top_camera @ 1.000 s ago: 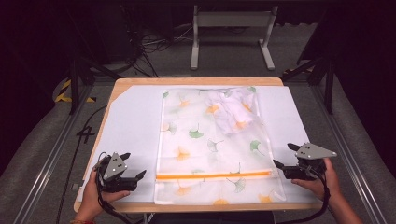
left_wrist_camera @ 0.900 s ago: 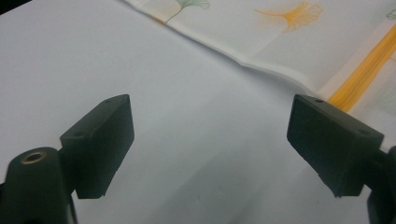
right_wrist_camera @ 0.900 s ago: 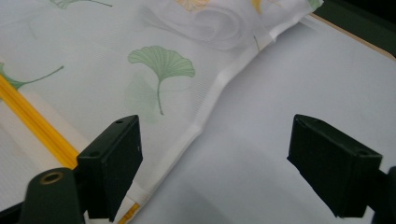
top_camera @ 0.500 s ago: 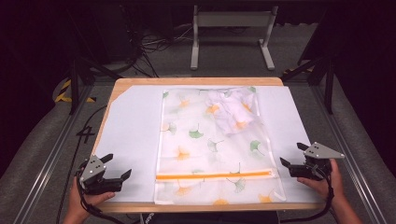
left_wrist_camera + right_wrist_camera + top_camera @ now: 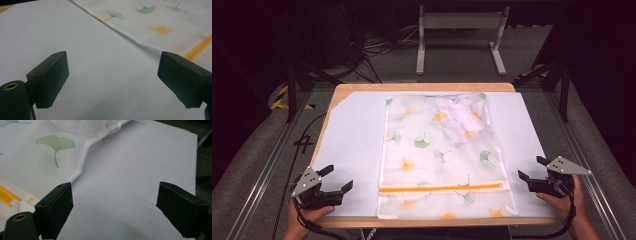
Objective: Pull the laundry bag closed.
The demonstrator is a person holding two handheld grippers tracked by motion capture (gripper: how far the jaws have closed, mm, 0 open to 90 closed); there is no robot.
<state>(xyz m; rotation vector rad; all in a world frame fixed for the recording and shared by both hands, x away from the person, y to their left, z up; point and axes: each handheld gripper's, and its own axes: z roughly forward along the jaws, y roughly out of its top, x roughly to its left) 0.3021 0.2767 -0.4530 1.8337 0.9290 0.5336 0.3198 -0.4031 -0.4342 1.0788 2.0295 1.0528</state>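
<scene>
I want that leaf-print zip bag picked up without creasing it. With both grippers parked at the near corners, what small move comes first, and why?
Probably ease the right gripper toward the bag: its jaws stand open and empty, and the bag's edge lies just beside one jaw on the white sheet.

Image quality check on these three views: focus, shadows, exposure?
High view: table evenly lit, surroundings nearly black, overall soft. Left gripper view: black jaws blurred up close, leaf-print bag sharper, faint shadow under the jaws. Right gripper view: near jaws soft, broad curved shadow on the white sheet.
</scene>
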